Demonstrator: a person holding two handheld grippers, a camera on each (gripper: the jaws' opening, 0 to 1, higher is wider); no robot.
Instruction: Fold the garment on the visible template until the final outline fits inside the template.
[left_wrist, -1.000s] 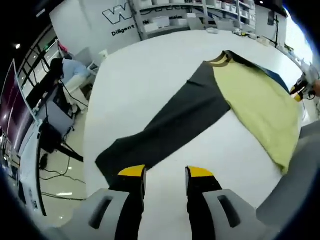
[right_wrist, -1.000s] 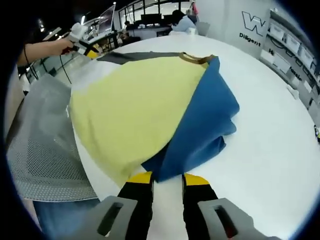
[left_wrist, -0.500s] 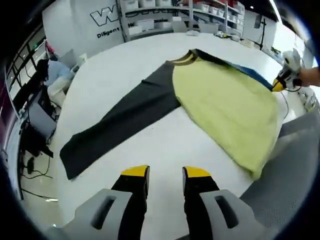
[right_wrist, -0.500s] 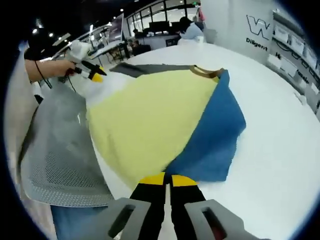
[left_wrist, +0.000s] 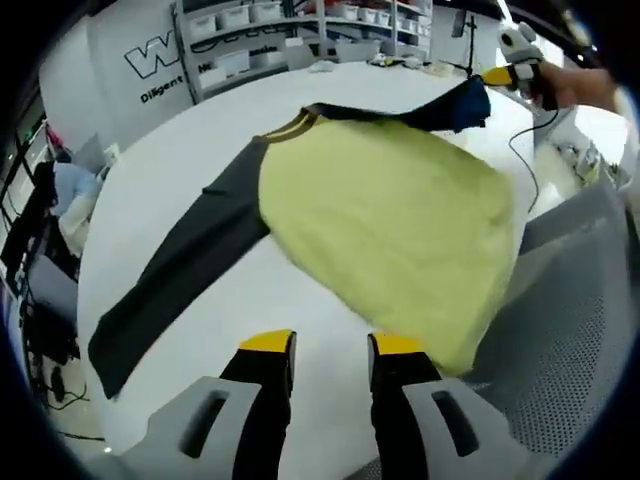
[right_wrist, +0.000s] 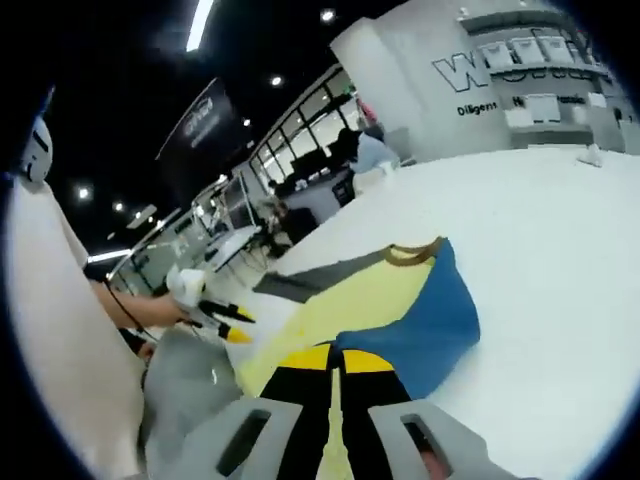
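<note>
A long-sleeved shirt lies on the white round table (left_wrist: 170, 180). It has a yellow body (left_wrist: 390, 210), a brown collar (left_wrist: 290, 125), a dark grey sleeve (left_wrist: 170, 280) stretched to the left and a blue sleeve (left_wrist: 460, 103). My left gripper (left_wrist: 330, 345) hovers open over bare table, just short of the yellow hem. My right gripper (right_wrist: 338, 358) is shut on the blue sleeve (right_wrist: 425, 320) and holds it raised off the table. It shows in the left gripper view as the right gripper (left_wrist: 500, 75), at the far side of the shirt. The left gripper (right_wrist: 215, 320) shows beyond the yellow body (right_wrist: 340, 300).
Shelves with white boxes (left_wrist: 300, 20) line the far wall beside large lettering (left_wrist: 160, 70). Desks with monitors and a seated person (right_wrist: 370, 150) stand past the table's edge. My own grey mesh clothing (left_wrist: 580, 330) hangs close on the right.
My right gripper has shut on the blue sleeve's edge and lifted it high. My left gripper has moved from the dark sleeve's cuff toward the yellow hem, still open.
</note>
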